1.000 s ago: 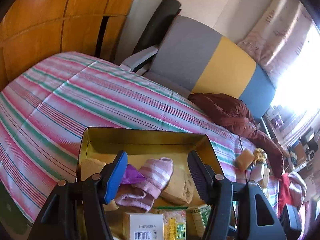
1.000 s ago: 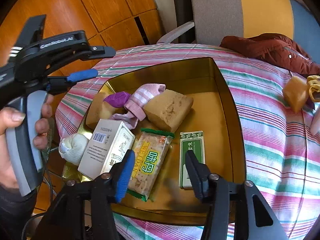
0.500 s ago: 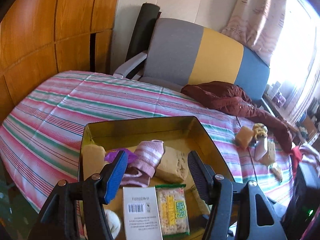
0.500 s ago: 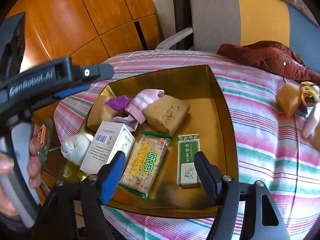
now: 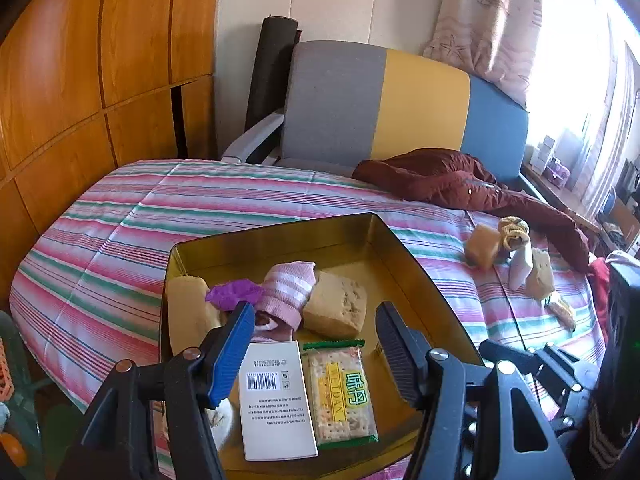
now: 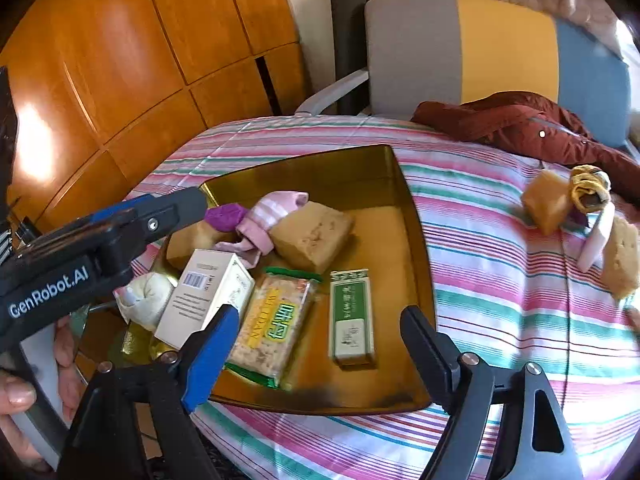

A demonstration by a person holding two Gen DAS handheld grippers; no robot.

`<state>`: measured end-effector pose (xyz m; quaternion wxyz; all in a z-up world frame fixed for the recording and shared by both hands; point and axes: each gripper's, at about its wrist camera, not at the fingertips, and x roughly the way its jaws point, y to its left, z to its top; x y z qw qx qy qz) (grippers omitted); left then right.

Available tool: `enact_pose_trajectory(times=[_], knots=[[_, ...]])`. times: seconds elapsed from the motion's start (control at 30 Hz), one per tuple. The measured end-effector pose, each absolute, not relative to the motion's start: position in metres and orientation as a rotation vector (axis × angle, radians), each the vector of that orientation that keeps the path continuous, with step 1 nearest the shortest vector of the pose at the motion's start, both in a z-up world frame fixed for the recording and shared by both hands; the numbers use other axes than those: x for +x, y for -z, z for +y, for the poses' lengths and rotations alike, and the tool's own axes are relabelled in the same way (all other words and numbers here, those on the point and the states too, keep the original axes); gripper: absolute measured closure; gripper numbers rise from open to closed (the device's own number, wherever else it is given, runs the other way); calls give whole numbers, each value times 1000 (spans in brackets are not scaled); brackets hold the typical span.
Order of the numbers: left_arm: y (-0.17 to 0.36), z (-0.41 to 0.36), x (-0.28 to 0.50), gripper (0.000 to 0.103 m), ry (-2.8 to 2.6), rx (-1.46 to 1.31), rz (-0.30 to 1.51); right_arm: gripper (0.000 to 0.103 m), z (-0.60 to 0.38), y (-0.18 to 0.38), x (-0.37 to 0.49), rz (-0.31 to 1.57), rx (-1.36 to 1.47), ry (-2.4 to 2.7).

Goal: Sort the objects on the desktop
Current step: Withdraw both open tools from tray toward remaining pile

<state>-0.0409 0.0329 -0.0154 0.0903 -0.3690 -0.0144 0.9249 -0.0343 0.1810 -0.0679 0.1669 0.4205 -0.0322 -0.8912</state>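
1. gold metal tray (image 6: 416, 240) sits on striped pink/green cloth (image 6: 500, 280), near the table's left edge.
2. inside tray, back row: tan sponge block (image 6: 312, 236), pink sock (image 6: 264, 216), purple scrap (image 6: 226, 216), another tan block (image 5: 186, 312) at far left.
3. front row: white box w/ barcode (image 6: 204, 296), cracker pack w/ green trim (image 6: 272, 324), green box (image 6: 350, 312) lying flat. white sock ball (image 6: 146, 300) at tray's left rim, beside the white box.
4. right gripper (image 6: 320, 340): jaws have just been opening, now spread wide; nothing pressed btw them. hovers over tray's near edge, green box & cracker pack lie below the gap.
5. left gripper (image 5: 316, 344): released, jaws apart, empty, above white box & cracker pack. a hand (image 6: 16, 392) holds its grip.
6. still on cloth, right of tray: amber block (image 6: 546, 200), yellow-brown sock bundle (image 6: 588, 186), white sock (image 6: 596, 240), another sponge (image 6: 622, 256).
7. dark red jacket (image 6: 520, 124) at far edge; grey/yellow/blue chair (image 6: 480, 52) behind.
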Motion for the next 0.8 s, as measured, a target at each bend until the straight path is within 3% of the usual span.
enact_pose_trajectory(times=[0.8], knots=[[20, 102, -20, 39, -2612, -1076, 133, 9, 289, 60, -36, -118, 1272, 2768]])
